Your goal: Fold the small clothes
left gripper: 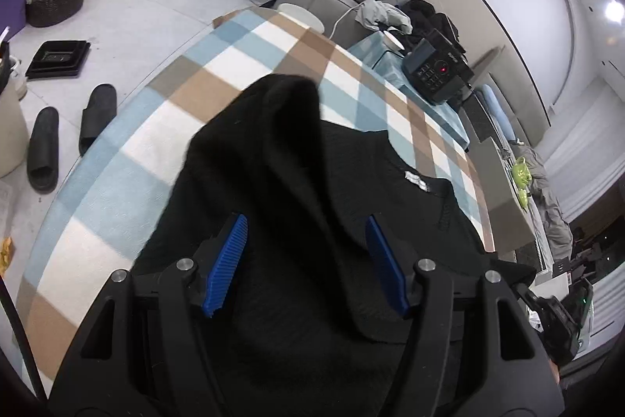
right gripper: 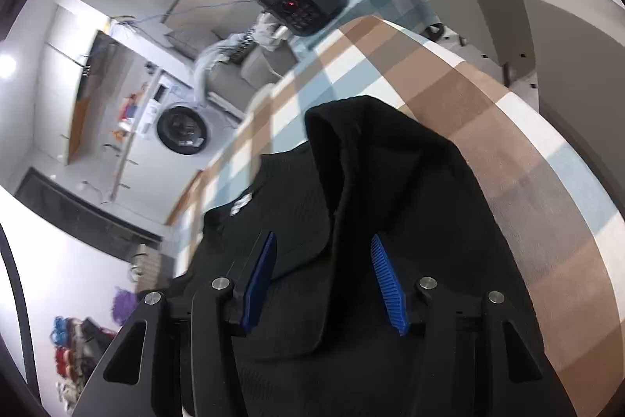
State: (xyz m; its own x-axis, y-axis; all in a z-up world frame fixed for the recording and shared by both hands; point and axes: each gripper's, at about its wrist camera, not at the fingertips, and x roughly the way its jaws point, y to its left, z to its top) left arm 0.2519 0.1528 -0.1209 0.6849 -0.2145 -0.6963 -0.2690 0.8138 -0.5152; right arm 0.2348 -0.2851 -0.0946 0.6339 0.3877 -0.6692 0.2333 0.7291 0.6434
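I see the table with its blue, tan and white checked cloth filling the middle of both views. On it lies the black garment, spread across the lower centre of each frame, with a sleeve or flap folded over the body and a small white label at the neck. My left tool hangs above the folded part, blue pads apart and touching nothing. My right tool is likewise parted over the fabric, gripping nothing. A dark keypad device sits in the upper right of the left view.
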